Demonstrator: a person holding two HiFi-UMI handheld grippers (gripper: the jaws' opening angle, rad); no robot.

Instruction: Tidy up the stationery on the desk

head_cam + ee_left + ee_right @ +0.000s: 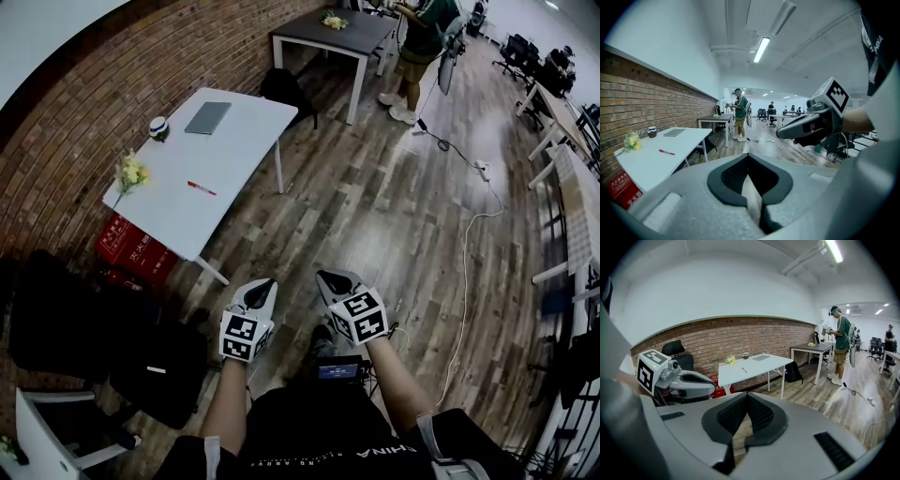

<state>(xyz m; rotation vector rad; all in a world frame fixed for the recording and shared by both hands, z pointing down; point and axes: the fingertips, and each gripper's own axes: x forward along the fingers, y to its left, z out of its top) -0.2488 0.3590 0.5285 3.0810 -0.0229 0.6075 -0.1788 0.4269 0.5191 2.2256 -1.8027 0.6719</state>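
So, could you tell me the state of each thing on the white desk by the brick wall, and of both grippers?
Slim red pen: lying flat on the white desk, untouched.
Thin grey notebook: closed, lying flat.
Small round pot: upright, near the wall-side edge.
Yellow flower bunch: standing at the desk's edge.
Left gripper: shut, empty, apart from the desk.
Right gripper: shut, empty.

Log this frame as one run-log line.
stage: not started, away from white desk | left gripper: shut, empty | right gripper: shut, empty | on desk: red pen, grey notebook, flowers
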